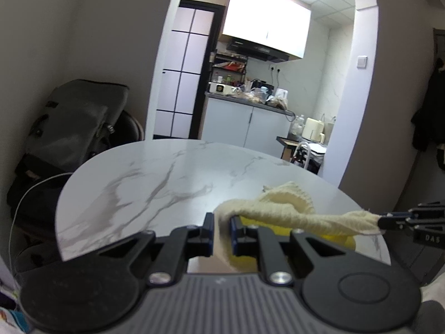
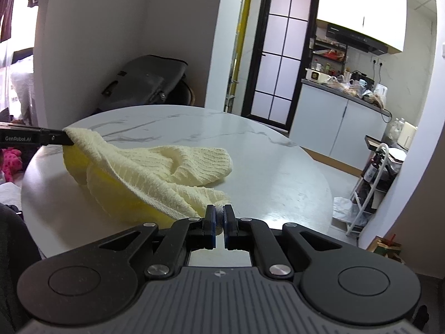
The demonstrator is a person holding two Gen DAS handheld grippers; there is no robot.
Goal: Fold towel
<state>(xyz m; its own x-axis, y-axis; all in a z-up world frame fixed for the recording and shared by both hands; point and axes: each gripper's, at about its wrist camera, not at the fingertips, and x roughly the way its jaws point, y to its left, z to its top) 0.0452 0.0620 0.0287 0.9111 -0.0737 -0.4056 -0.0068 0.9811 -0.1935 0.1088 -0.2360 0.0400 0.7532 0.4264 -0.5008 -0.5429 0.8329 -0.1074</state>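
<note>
A pale yellow ribbed towel (image 2: 155, 167) lies bunched on the round white marble table (image 2: 264, 167), its near edge lifted off the surface. My right gripper (image 2: 219, 217) is shut on one corner of it. My left gripper (image 1: 221, 224) is shut on another corner, which hangs down between its fingers. In the left wrist view the towel (image 1: 281, 208) stretches to the right, where the right gripper (image 1: 382, 222) pinches its end. In the right wrist view the left gripper (image 2: 66, 137) holds the far left corner. A brighter yellow underside shows beneath the lifted fold.
The marble table (image 1: 153, 178) extends bare to the left and far side. A grey bag (image 2: 147, 83) on a chair stands behind the table by the wall. A kitchen counter (image 2: 342, 111) with clutter lies beyond the archway, and a white rack (image 2: 372, 189) stands at the right.
</note>
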